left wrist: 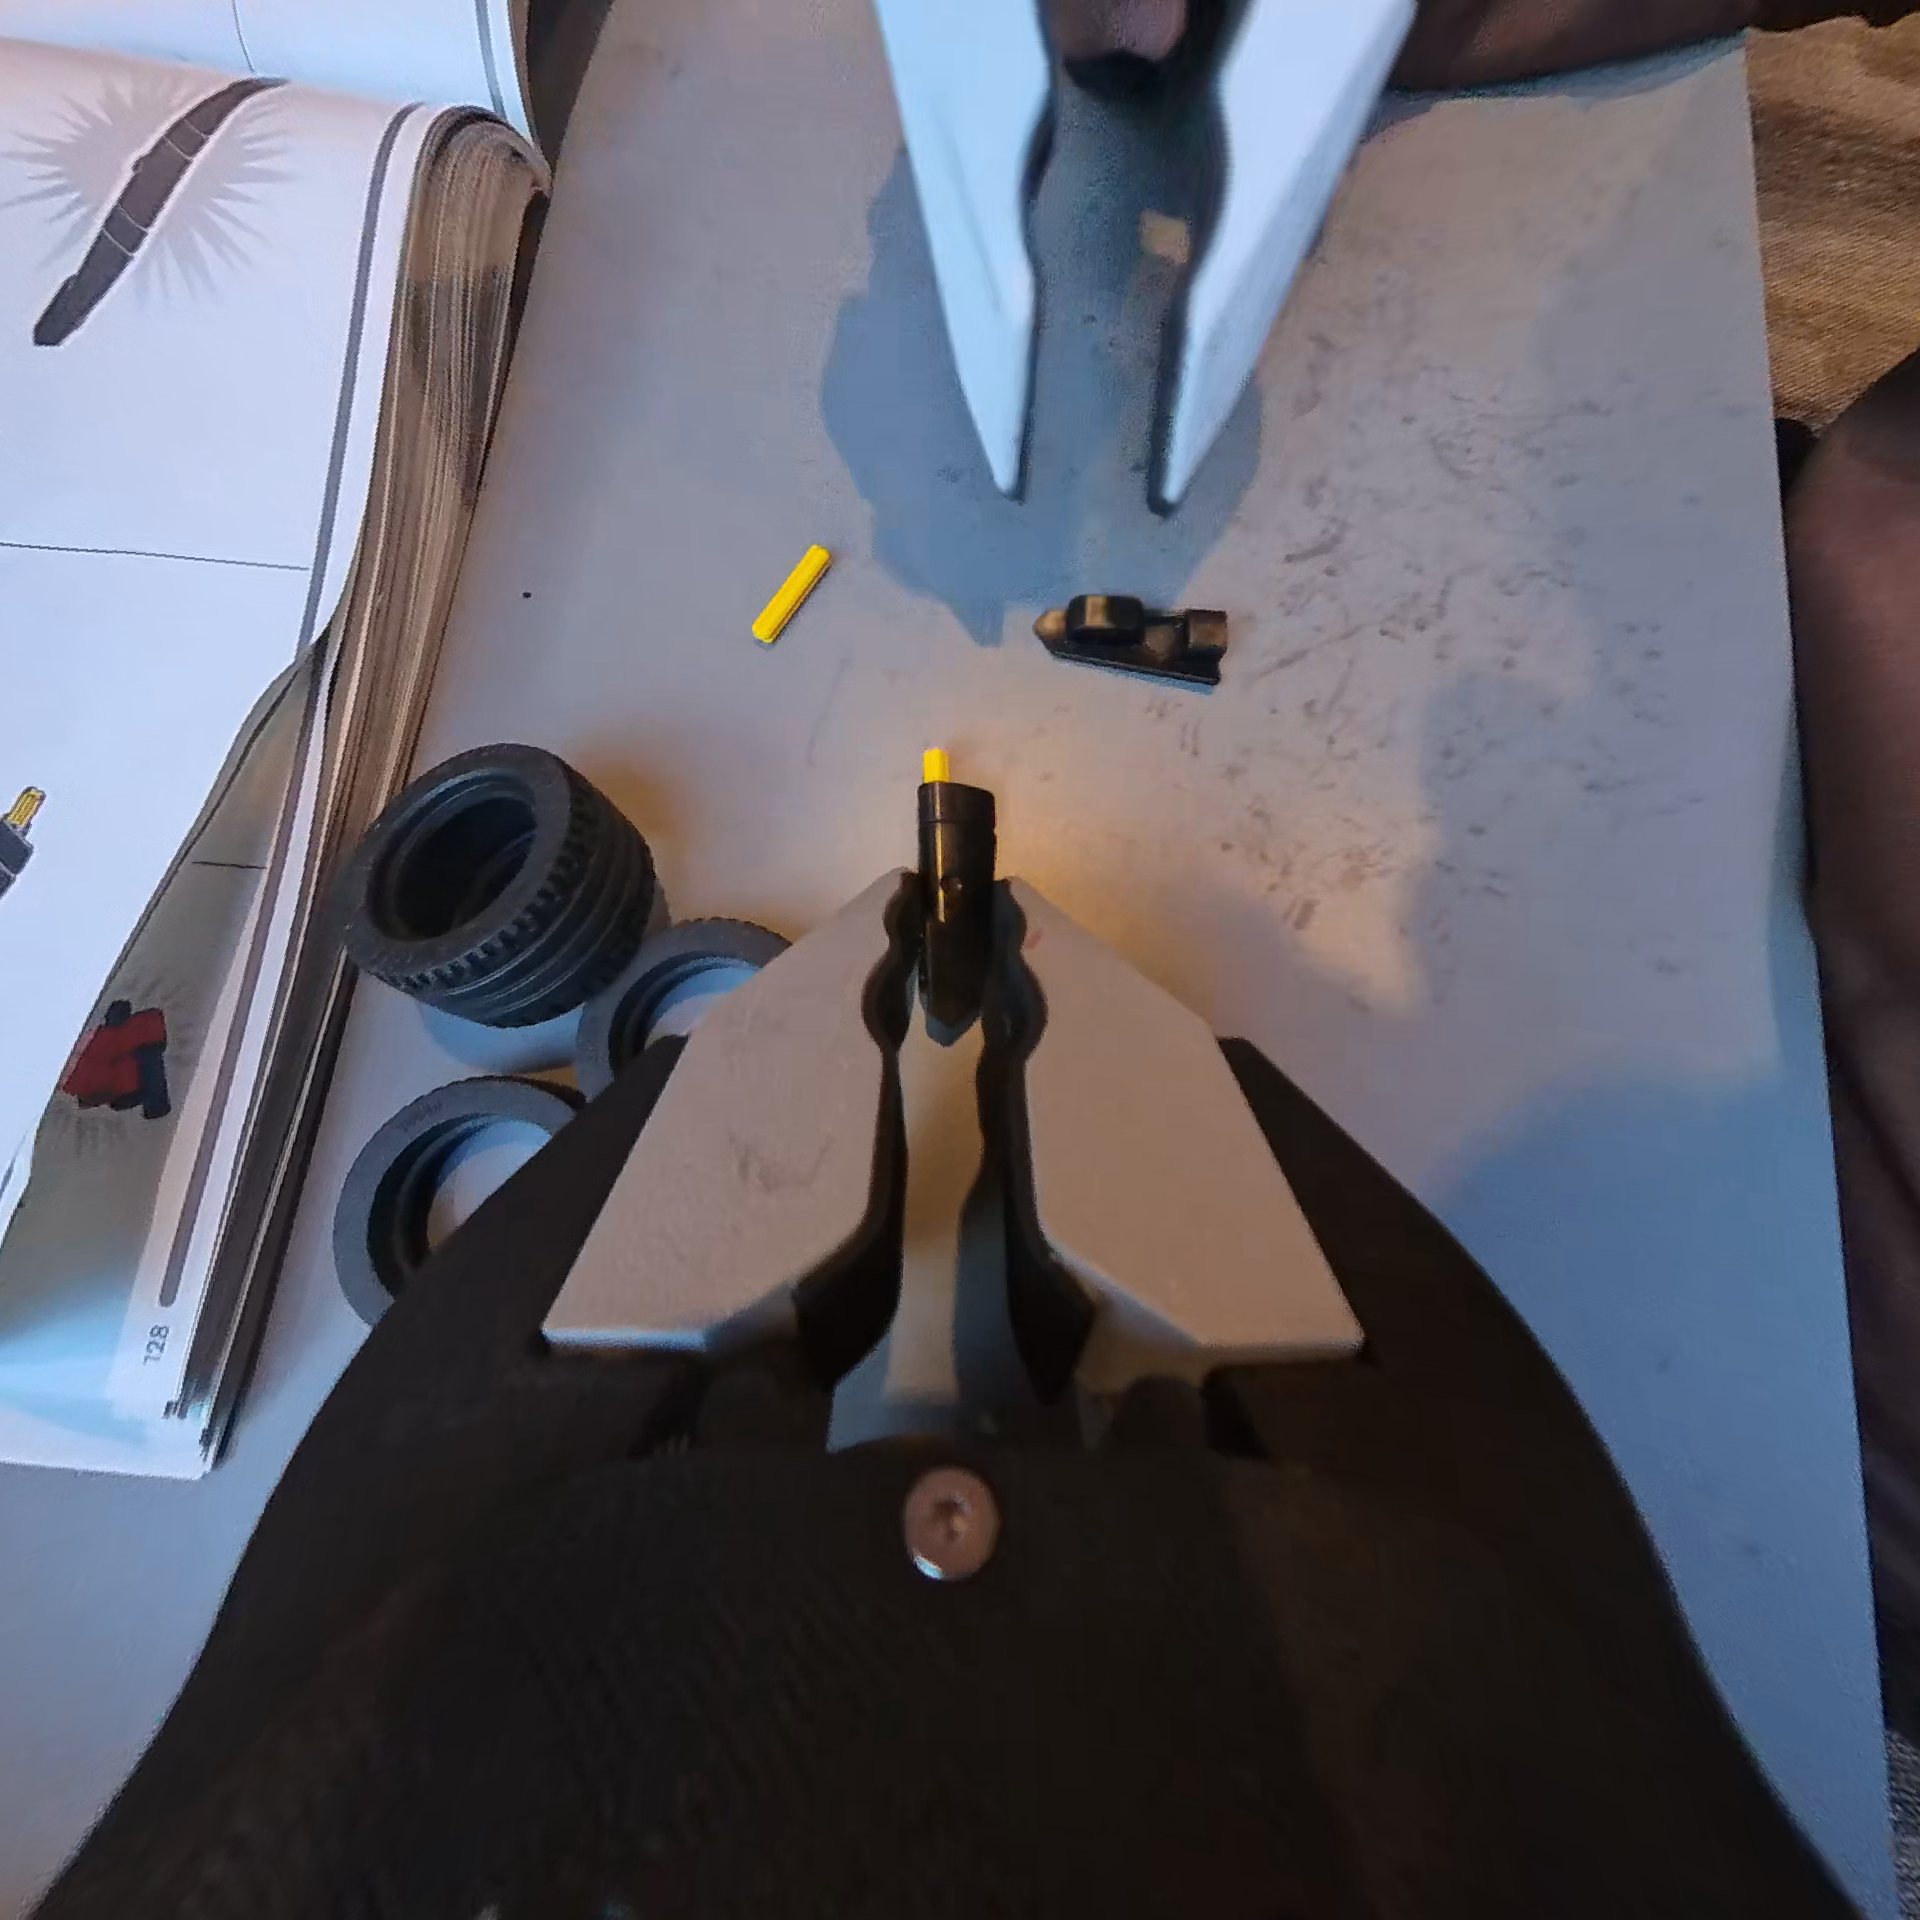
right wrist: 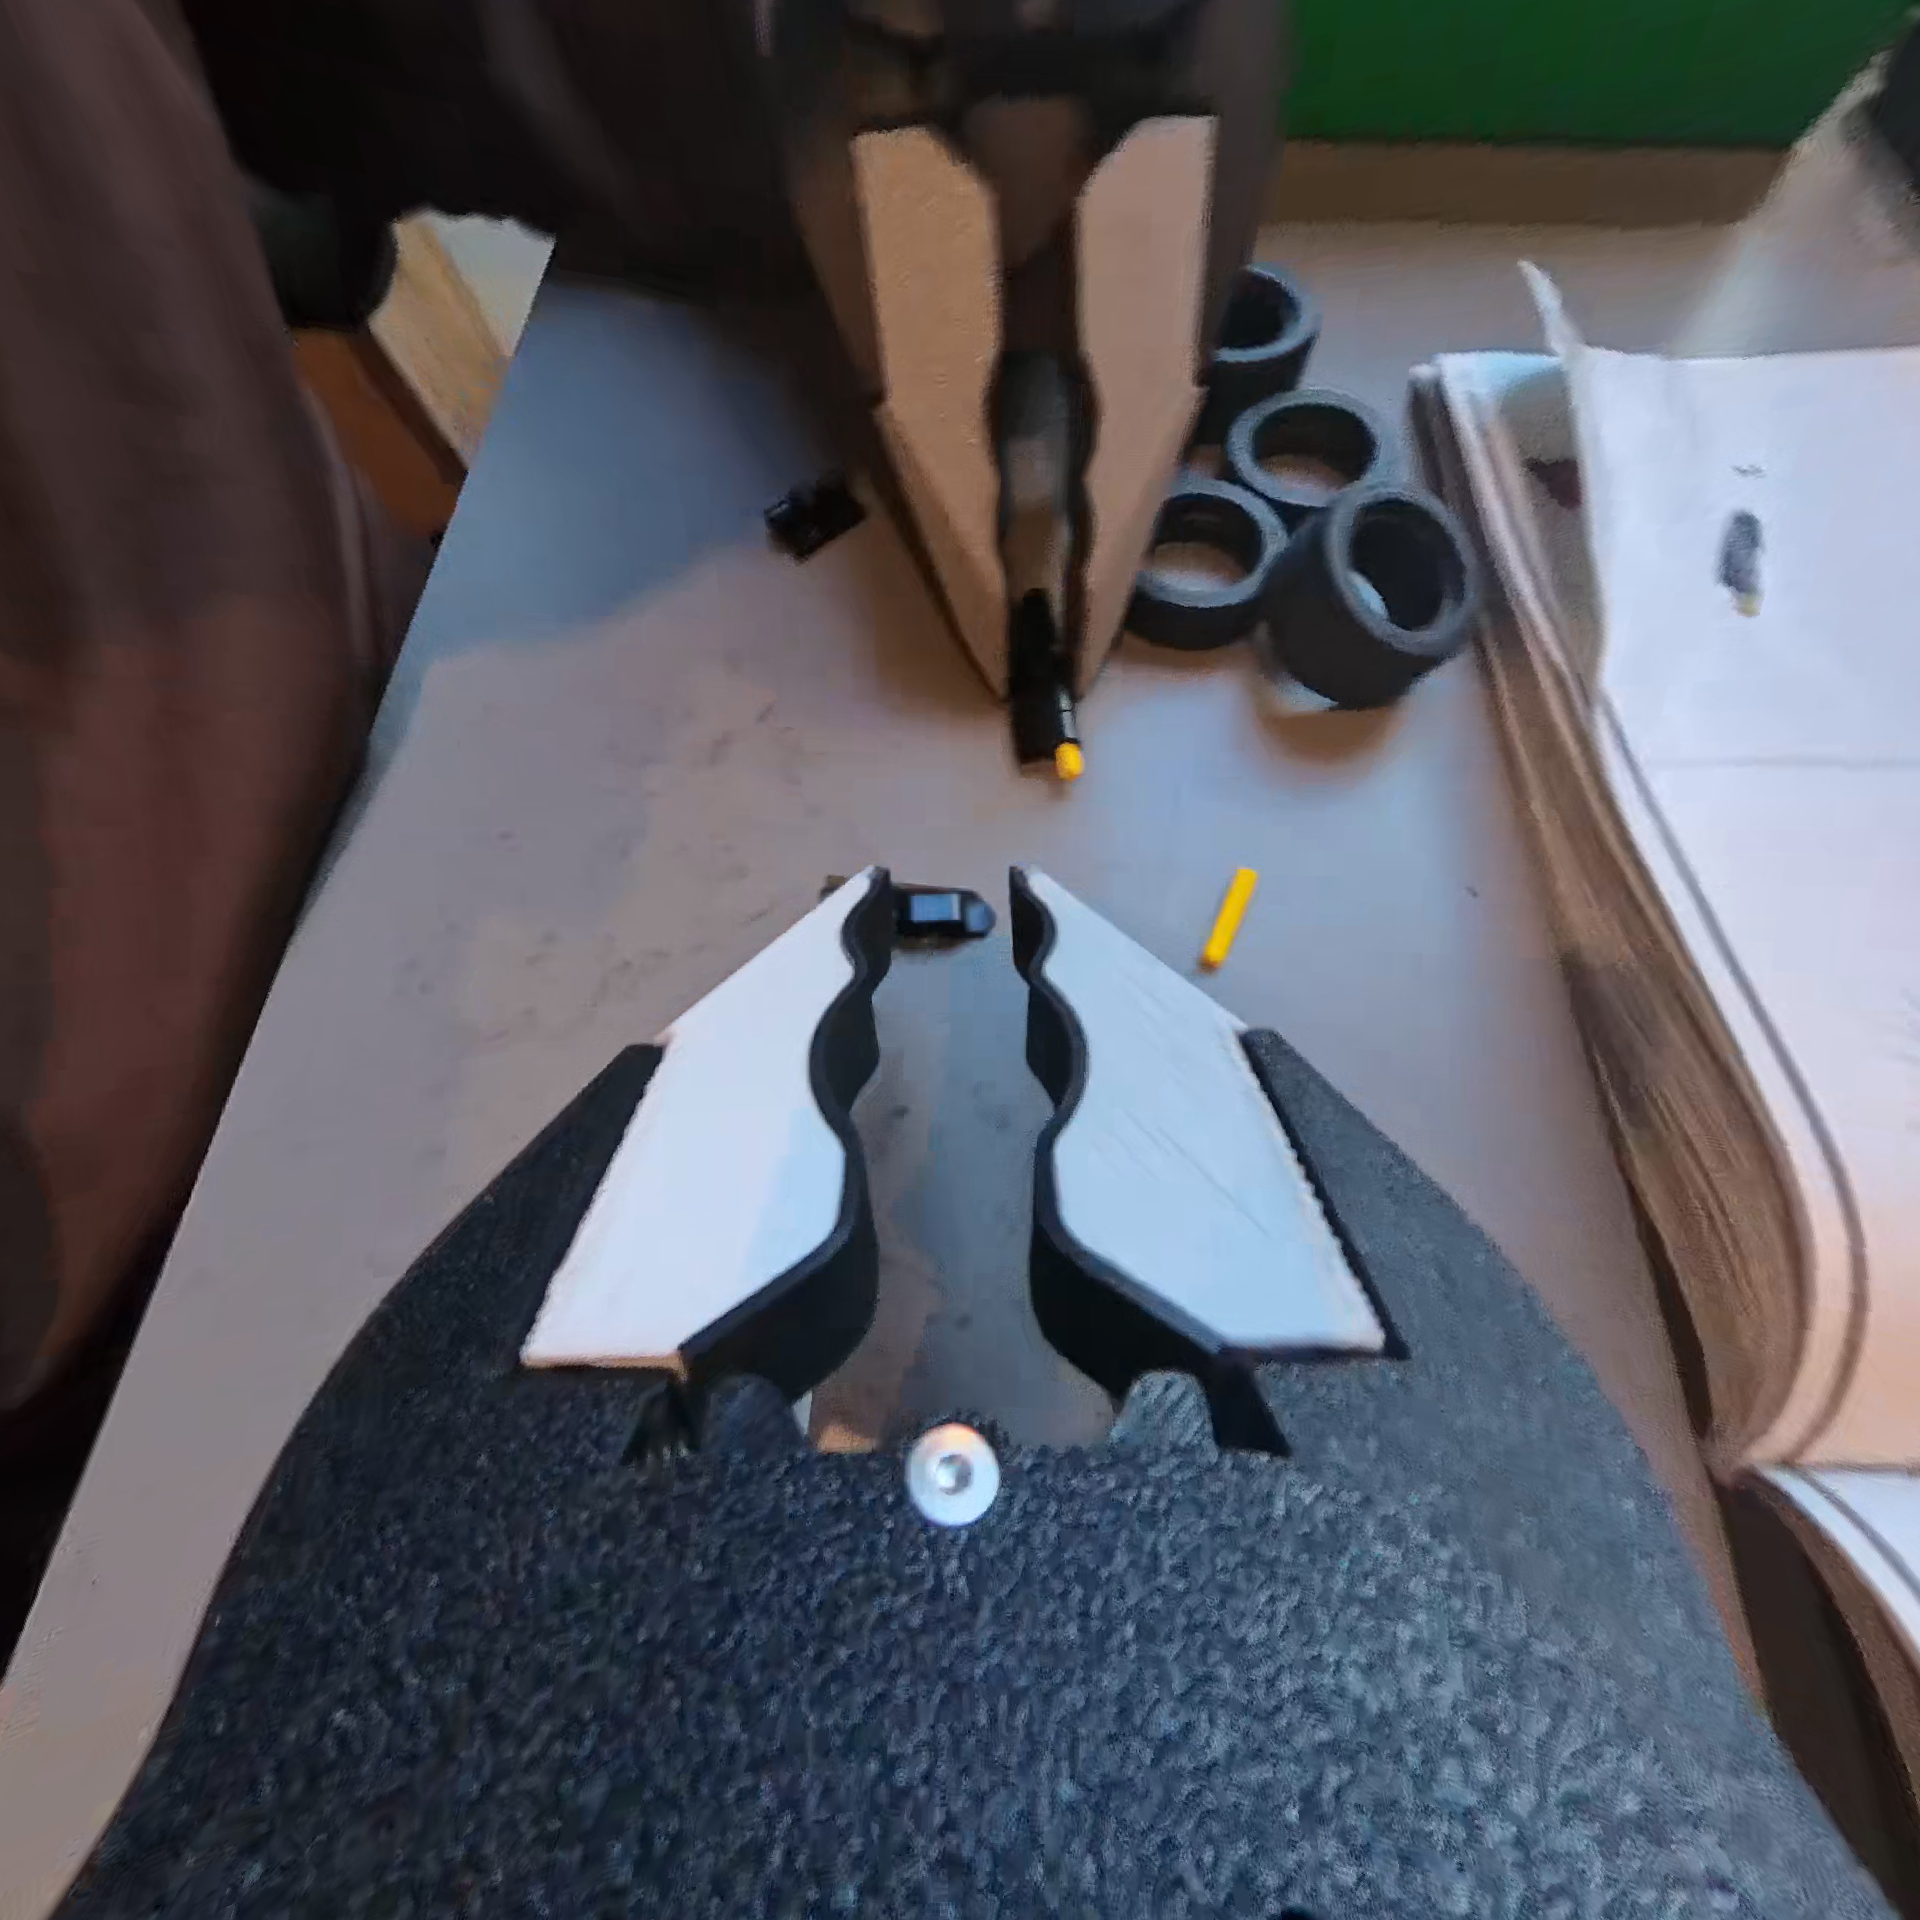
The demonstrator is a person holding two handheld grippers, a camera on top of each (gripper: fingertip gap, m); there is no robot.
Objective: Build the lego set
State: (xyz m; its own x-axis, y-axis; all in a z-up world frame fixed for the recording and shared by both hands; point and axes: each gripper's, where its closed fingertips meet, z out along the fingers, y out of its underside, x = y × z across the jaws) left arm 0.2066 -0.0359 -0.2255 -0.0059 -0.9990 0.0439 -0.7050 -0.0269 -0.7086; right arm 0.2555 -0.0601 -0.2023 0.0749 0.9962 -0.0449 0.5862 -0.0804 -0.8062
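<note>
My left gripper [left wrist: 951, 888] is shut on a black rod-shaped Lego piece [left wrist: 954, 883] with a yellow axle tip [left wrist: 936, 765] sticking out ahead. It also shows in the right wrist view [right wrist: 1039, 681], held just above the grey table. My right gripper [right wrist: 948, 883] is open, and a small black Lego part [right wrist: 940, 914] lies on the table between its fingertips. In the left wrist view that part [left wrist: 1138, 636] lies below the right gripper [left wrist: 1091, 494]. A loose yellow axle [left wrist: 792, 592] [right wrist: 1229, 920] lies on the table beside it.
Several black tyres [left wrist: 499, 883] [right wrist: 1371, 597] stand in a cluster beside the open instruction booklet [left wrist: 156, 623] [right wrist: 1714, 831]. Another small black part [right wrist: 816, 514] lies near the table's far left edge. A person's dark clothing borders the table [left wrist: 1455, 831]. Some 7 cm of space lies between my two pairs of fingers.
</note>
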